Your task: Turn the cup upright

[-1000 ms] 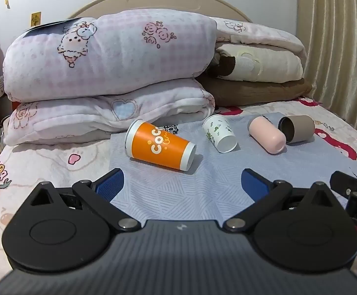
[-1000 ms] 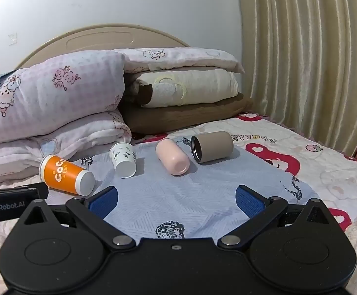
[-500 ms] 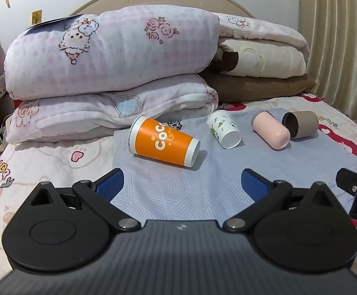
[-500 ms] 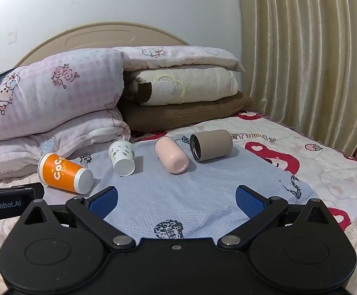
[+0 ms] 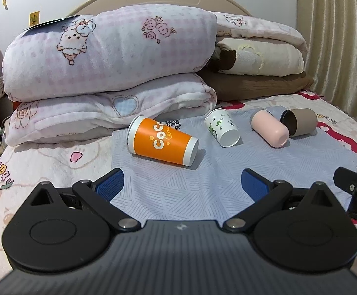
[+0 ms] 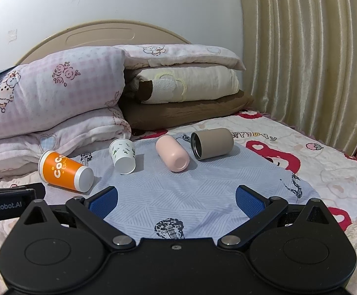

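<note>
The left gripper (image 5: 181,180) hangs with its blue pads spread wide and nothing between them, low over the pale blue cloth (image 5: 203,184) on the bed (image 5: 43,162). The right gripper (image 6: 176,202) is likewise spread and empty, near the cloth's front edge. Bare cloth lies between each gripper and the cups. Toward the cloth's left edge the orange paper cup (image 5: 162,143) lies on its side, base toward the grippers, mouth toward the bedding. Right of it on the cloth lies the small white printed cup (image 5: 222,130), also tipped over, then the pink cup (image 5: 269,127), and at the cloth's far right the taupe cup (image 5: 300,121) with its dark mouth facing the pink one; whether those two touch cannot be told. The right gripper's body is cut off at the left view's right edge. Behind the cloth rise folded pink blankets (image 5: 109,73) and a cream and brown stack (image 6: 183,95), against a beige headboard (image 6: 99,36). Pleated curtains (image 6: 308,56) hang beyond the cloth's right side.
</note>
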Available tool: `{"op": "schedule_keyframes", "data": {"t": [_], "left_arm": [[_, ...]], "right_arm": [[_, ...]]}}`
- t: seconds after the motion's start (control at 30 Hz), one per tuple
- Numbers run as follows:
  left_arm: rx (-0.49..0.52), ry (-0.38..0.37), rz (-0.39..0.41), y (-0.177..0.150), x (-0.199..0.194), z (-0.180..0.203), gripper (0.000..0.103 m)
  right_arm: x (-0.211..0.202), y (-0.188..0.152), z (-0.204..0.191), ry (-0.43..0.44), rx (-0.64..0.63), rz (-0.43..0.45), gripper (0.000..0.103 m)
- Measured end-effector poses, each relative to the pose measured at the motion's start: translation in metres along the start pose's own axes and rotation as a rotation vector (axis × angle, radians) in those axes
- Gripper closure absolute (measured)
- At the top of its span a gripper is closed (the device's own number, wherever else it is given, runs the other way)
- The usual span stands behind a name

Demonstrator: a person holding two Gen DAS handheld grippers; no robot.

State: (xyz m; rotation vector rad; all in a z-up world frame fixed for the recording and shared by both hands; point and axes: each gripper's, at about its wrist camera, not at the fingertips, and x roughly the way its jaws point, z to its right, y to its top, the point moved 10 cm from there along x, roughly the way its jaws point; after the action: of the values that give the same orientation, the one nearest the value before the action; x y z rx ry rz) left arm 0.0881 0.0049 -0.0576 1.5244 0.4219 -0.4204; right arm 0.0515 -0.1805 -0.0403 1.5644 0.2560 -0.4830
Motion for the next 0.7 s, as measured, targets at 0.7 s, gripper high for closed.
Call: {"op": "schedule_keyframes", "data": {"t": [0.7], "left_arm": [[0.015,-0.007,0.05,0.0077,-0.005,-0.0007,0.0]], "right_arm": [[0.0005,0.0004,0.0041,-0.011,0.001,0.011,0.0]]}}
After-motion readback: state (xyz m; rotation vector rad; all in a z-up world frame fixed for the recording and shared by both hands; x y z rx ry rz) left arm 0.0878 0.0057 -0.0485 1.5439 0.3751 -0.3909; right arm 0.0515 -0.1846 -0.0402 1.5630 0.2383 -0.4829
